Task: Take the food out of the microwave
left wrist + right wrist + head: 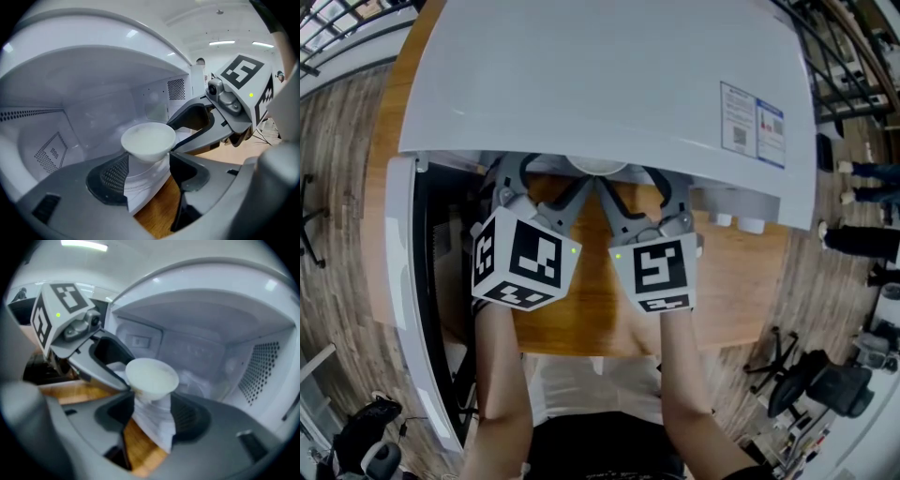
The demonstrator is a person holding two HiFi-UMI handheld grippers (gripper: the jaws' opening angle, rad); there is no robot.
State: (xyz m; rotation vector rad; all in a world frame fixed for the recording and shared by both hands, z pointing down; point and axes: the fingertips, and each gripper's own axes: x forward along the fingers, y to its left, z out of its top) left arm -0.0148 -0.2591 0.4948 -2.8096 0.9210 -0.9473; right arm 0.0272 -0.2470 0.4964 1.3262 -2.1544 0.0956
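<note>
Standing open at the left is the one door (401,281) of the one white microwave (581,84), which sits on the wooden tabletop (581,328). I hold two grippers side by side at its mouth. My left gripper (148,161) has its jaws spread wide and snug on the one white bowl (148,138), at the front edge of the microwave floor. What is in the bowl looks white, and I cannot tell the food. My right gripper (150,397) hugs the same bowl too. Under the microwave's right front corner are two small round white knobs (723,220). One sticker (752,131) is on top.
</note>
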